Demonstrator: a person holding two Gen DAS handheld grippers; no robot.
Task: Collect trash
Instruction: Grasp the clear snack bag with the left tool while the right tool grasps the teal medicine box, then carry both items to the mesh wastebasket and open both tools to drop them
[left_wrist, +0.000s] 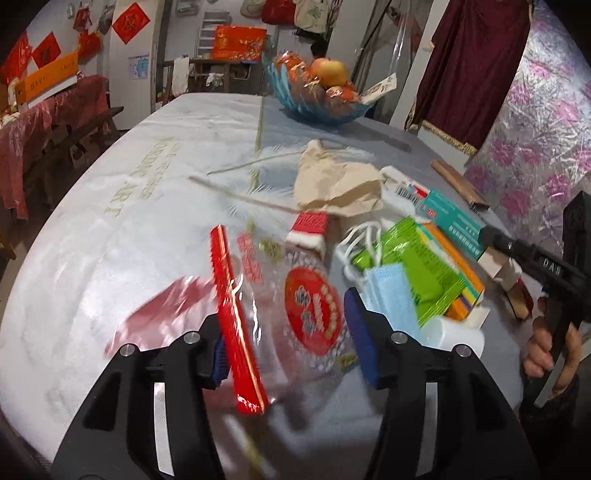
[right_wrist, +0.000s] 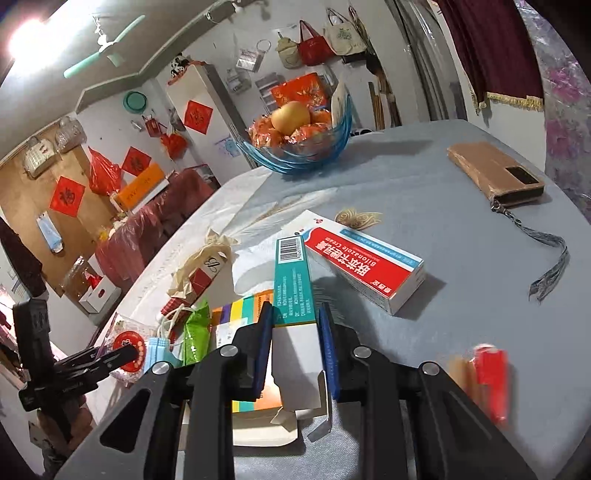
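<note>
Right gripper (right_wrist: 295, 347) is clamped on the teal carton (right_wrist: 295, 295), both blue pads flat against its long sides near the opened end flap; the grip sits at the near end, probably so the box lifts out of the pile lengthwise. Left gripper (left_wrist: 286, 343) has its jaws parted around a clear plastic bag with a red seal (left_wrist: 310, 310): the red strip (left_wrist: 236, 325) lies against the left pad, but the right pad looks clear of the plastic, so nothing is pinched yet. It reads as lining up for a grab.

The trash is bunched in one heap on the table (right_wrist: 461, 236), between the two tools, which makes sense for collecting piece by piece.

Count, as far as visible:
- medicine cartons: two, the teal one and a red-and-white cream box (right_wrist: 369, 266) just beyond it
- multicolour box (left_wrist: 458, 273): one, under the teal carton
- green wrapper (left_wrist: 413, 266): one
- blue face mask (left_wrist: 388, 288): one
- crumpled brown paper (left_wrist: 340, 181): one
- red lighter (right_wrist: 491, 380): one, blurred, apart from the heap

A fruit bowl (right_wrist: 295, 147) and a phone in a tan case (right_wrist: 495, 173) stand well apart, likely not trash.
</note>
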